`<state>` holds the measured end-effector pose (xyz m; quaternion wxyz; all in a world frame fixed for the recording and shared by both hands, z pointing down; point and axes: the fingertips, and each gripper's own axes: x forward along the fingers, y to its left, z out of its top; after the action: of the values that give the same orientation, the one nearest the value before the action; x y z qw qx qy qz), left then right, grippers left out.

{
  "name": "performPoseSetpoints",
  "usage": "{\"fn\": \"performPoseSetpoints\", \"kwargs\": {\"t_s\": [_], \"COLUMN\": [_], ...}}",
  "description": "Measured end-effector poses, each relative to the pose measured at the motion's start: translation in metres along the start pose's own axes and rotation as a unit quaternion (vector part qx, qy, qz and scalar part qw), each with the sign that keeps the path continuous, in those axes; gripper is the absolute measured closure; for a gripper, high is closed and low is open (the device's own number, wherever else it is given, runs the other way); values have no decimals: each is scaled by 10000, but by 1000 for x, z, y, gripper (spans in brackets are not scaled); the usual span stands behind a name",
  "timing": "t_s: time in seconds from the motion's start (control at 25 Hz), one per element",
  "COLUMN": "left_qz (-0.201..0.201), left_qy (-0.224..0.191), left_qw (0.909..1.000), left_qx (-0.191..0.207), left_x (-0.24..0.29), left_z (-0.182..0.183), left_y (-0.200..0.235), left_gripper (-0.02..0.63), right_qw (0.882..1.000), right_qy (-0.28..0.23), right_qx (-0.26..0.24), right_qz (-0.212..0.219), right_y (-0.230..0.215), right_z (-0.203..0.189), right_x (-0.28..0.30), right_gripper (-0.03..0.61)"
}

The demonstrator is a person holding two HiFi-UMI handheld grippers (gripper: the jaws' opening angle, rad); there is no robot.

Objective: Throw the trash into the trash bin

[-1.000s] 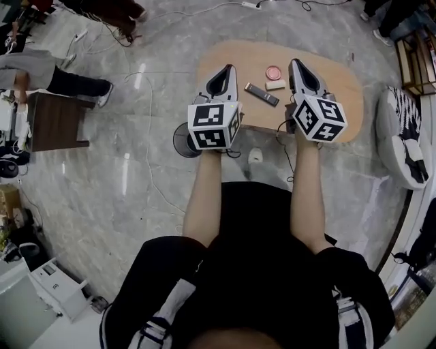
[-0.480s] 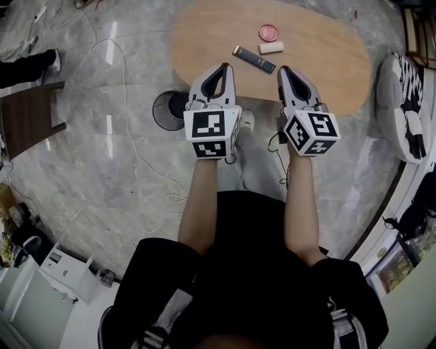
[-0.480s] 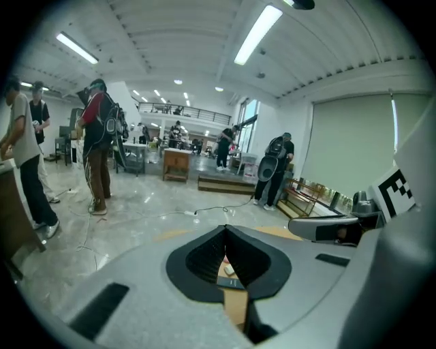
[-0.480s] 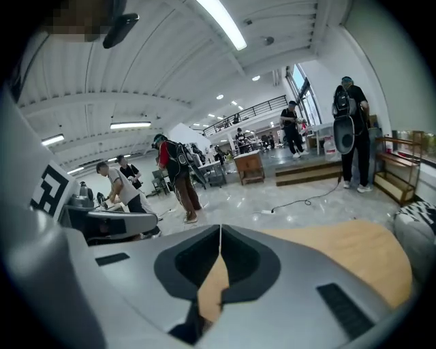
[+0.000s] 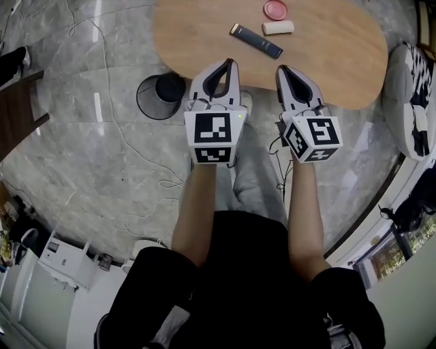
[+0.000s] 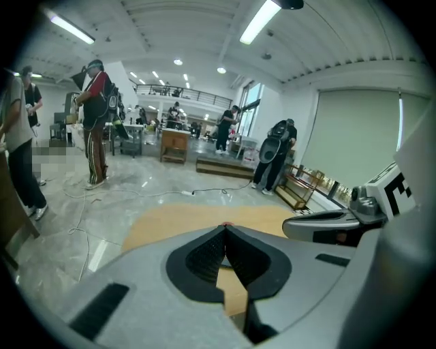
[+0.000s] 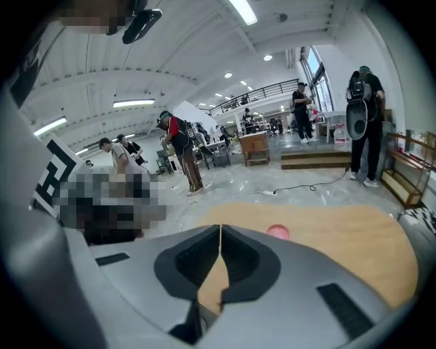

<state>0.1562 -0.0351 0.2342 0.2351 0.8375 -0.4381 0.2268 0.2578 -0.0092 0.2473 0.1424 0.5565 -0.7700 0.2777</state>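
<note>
Trash lies on the far part of the wooden table [image 5: 334, 61] in three pieces: a pink round piece [image 5: 276, 9], a small white piece [image 5: 278, 28] just beside it, and a dark flat bar [image 5: 255, 41] a little nearer and to the left. The trash bin [image 5: 161, 95] stands on the floor [image 5: 102, 170], left of the table's near edge. The left gripper [image 5: 229, 65] and the right gripper [image 5: 281, 70] hang at this near edge, both with jaws pressed together and holding nothing. I judge that this is the approach, with nothing picked yet. The next move calls for opening one gripper and reaching farther, probably to the bar.
</note>
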Motion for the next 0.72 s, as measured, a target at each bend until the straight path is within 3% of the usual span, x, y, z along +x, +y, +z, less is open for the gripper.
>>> {"fn": "performPoseSetpoints", "kwargs": {"t_s": [0.4, 0.72], "left_qz": [-31, 39], "left_qy": [316, 614], "left_qw": [9994, 9975], "left_qx": [-98, -361], "left_x": [58, 89], "left_z": [-66, -121], "left_y": [14, 16], "left_gripper": [612, 612], "right_qw": [9988, 9864], "right_qy": [367, 1046], "right_qx": [-326, -1260], "right_qz": [-53, 134], "right_y": [-33, -59], "right_z": [-71, -121], "right_x": [54, 96], "right_gripper": [566, 565]}}
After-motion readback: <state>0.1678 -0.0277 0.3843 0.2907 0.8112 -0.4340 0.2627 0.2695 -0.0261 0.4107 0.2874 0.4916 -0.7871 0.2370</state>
